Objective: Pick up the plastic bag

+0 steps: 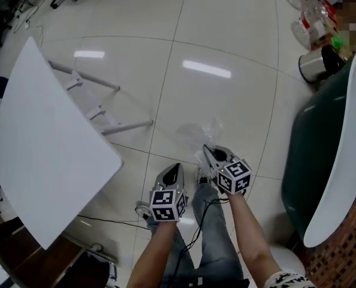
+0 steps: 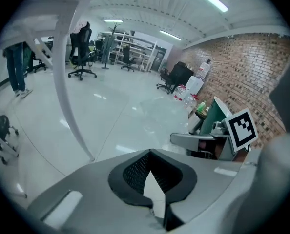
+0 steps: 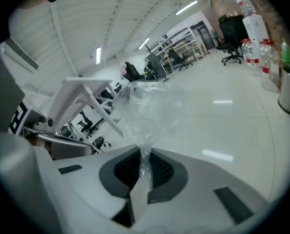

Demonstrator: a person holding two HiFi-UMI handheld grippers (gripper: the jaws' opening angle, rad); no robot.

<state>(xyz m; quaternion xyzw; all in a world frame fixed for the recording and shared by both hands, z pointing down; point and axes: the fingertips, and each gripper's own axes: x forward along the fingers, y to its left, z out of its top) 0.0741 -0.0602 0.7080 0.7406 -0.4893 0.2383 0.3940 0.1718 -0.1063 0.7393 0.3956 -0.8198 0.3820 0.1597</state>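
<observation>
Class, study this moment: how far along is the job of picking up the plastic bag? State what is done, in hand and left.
Done: the right gripper is shut on a pinch of the clear plastic bag. In hand: the bag stands out beyond its jaws, apparently clear of the floor. The left gripper is shut and empty. Left: little, probably only keeping the bag held.

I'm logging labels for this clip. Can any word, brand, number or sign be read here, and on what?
Nothing can be read.
Bottles: red labels, print too small and blurred.
Marker cubes on left tool and right tool: black-and-white squares, no letters.
Plastic bag: clear, no print.
</observation>
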